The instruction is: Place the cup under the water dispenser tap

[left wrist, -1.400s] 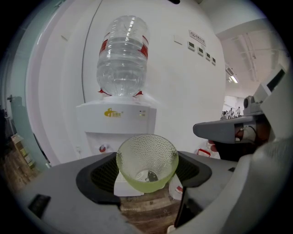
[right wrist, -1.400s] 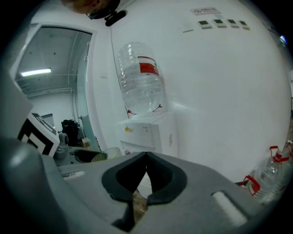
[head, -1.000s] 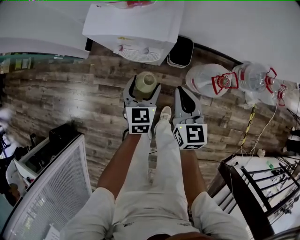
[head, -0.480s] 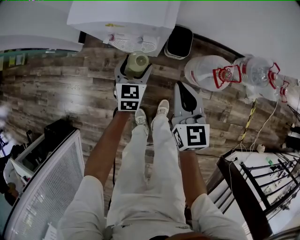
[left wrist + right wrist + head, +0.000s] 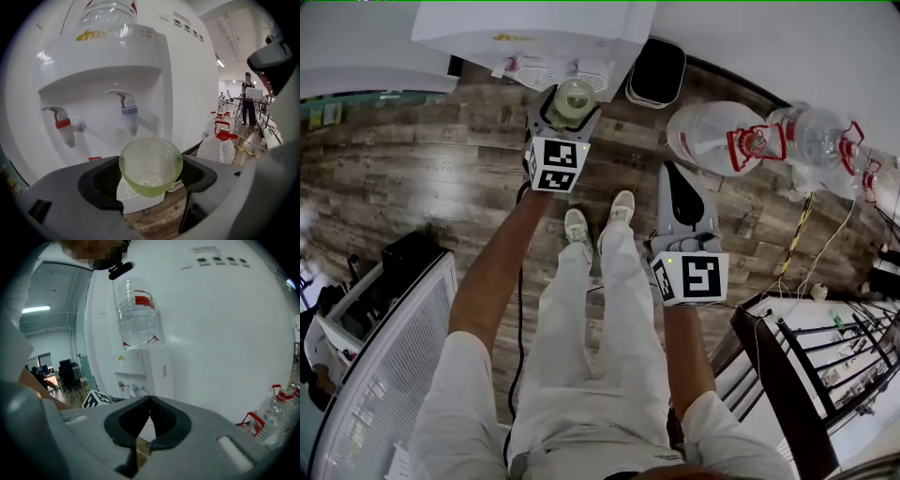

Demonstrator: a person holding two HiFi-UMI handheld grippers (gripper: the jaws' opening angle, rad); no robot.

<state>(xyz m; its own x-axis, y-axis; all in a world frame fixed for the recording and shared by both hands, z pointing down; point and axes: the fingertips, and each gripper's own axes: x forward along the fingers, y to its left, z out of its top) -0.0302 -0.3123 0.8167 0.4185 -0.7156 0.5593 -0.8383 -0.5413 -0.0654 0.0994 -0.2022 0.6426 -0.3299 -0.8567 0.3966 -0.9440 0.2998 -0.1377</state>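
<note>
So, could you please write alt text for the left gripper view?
A pale green cup gripped in the left tongs, close before the white water dispenser; the blue tap hangs above it, a red tap further left.

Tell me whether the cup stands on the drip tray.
No, the left gripper holds the cup in the air before the dispenser.

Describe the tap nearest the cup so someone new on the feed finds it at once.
Start at the white water dispenser; two taps hang in the recess of its front. The one meant is the tap toward the right in the left gripper view, above and behind the green cup. It has a blue collar, while its neighbour wears red.
</note>
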